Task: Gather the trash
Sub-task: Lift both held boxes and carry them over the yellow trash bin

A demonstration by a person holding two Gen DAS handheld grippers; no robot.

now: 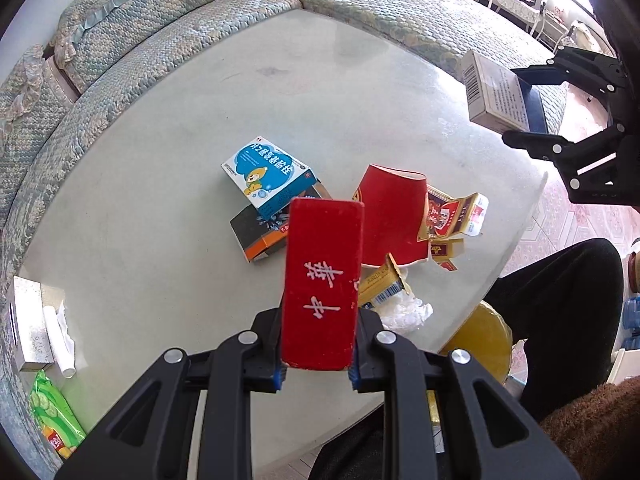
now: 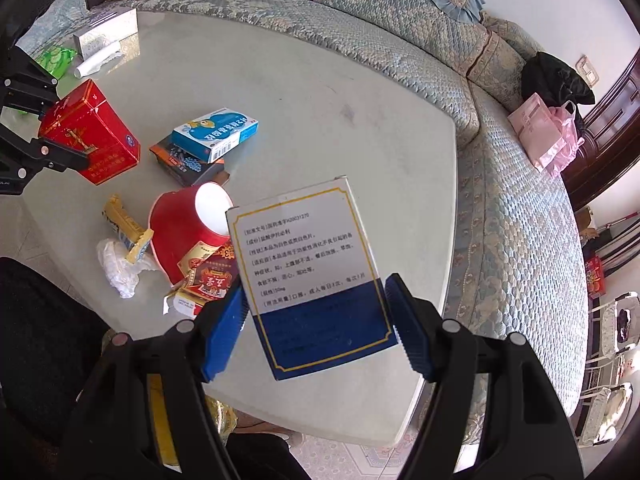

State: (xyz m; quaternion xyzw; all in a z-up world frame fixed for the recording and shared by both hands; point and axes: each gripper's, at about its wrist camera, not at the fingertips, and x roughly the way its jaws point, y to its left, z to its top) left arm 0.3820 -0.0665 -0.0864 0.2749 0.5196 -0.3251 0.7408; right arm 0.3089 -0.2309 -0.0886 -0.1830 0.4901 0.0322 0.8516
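Note:
My left gripper (image 1: 316,360) is shut on a red cigarette box (image 1: 322,280) and holds it above the white table (image 1: 160,208); the box also shows in the right wrist view (image 2: 90,132). My right gripper (image 2: 316,332) is shut on a white and blue medicine box (image 2: 312,280), lifted over the table's near edge; it shows in the left wrist view (image 1: 496,96). On the table lie a tipped red paper cup (image 1: 394,216), a blue cartoon medicine box (image 1: 268,176) on a dark box (image 1: 256,236), torn cigarette packs (image 1: 452,216), a yellow pack (image 1: 380,284) and a crumpled tissue (image 1: 404,312).
A tissue box (image 1: 30,320) and a green snack packet (image 1: 54,412) sit at the table's left edge. A patterned sofa (image 1: 152,20) curves around the far side, with a pink bag (image 2: 544,132) on it. A yellow bin (image 1: 480,340) stands below the near edge by a person's leg (image 1: 560,312).

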